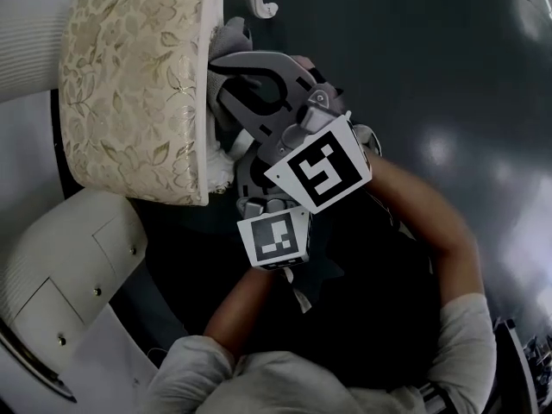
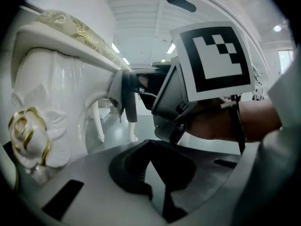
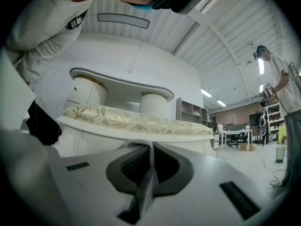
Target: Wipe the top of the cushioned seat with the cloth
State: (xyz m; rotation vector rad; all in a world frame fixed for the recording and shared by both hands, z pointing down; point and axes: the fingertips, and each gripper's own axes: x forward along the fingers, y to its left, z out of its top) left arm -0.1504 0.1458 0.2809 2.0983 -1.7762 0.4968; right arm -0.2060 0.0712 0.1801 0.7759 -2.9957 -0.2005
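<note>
The cushioned seat [image 1: 129, 84] is cream with gold leaves and flowers — its frame [image 2: 56, 98] glossy white; the cloth [image 3: 147, 180] looks grey.

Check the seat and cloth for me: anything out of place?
Nothing is spilled or broken. One oddity: the cloth, pinched in the right claw, is at the side rim of the seat, not on its cushioned top. The left claw is shut on nothing.

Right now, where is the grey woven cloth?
In the head view the grey woven cloth is clamped in the right gripper, at the right-hand edge of the cream floral cushioned seat, in the picture's upper left.
</note>
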